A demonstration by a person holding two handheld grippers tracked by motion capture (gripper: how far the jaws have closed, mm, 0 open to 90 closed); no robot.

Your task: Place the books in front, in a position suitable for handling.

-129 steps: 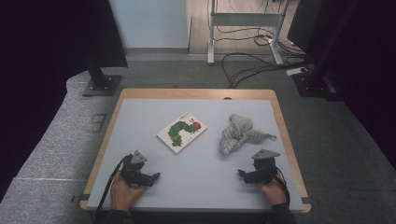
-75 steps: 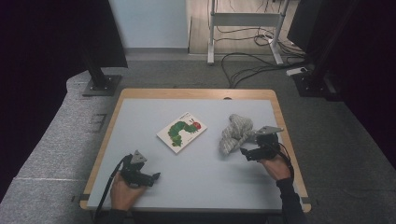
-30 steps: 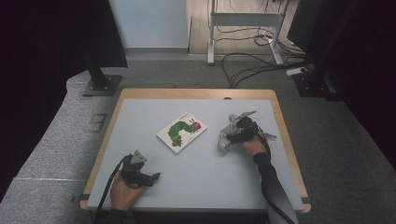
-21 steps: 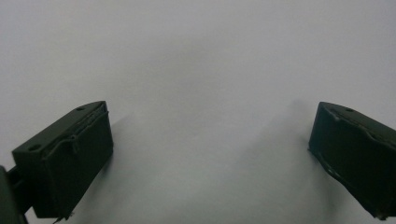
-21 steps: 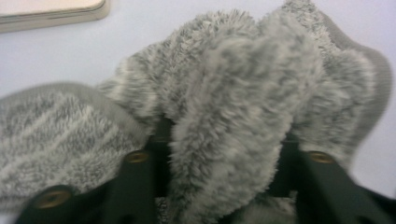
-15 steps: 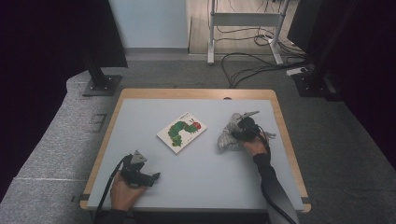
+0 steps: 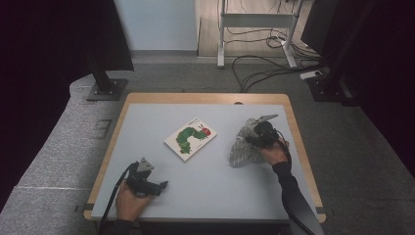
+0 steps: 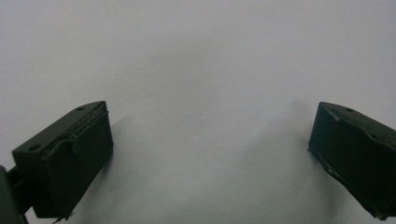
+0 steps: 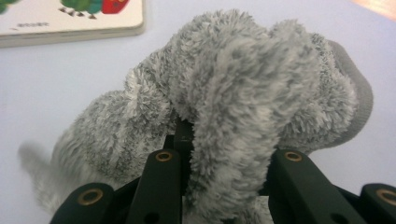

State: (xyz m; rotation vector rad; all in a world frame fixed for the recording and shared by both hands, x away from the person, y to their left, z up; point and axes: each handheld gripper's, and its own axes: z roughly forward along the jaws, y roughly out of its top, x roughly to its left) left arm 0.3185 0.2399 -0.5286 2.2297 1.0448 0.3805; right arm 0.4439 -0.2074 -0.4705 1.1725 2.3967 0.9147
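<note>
From the high view, a light grey table with a wooden rim stood on a carpeted floor. At its right side, the right gripper was clamped on a fluffy grey sock, a fold of the fabric pinched between its jaws while the rest of the sock drooped to the table surface beneath. The person's right hand held that gripper from the near side. Left of the sock, near the table's middle and apart from it, lay a white picture book with a green caterpillar on its cover. At the near left, the left gripper rested close to the tabletop in the person's left hand, well apart from the book and the sock.

In the left gripper view, the two black jaws stood wide apart over bare grey tabletop, grasping nothing.

In the right gripper view, the sock bulged up close between the black jaws, which squeezed a thick fold of it. A corner of the book lay beyond it at the far left.
</note>
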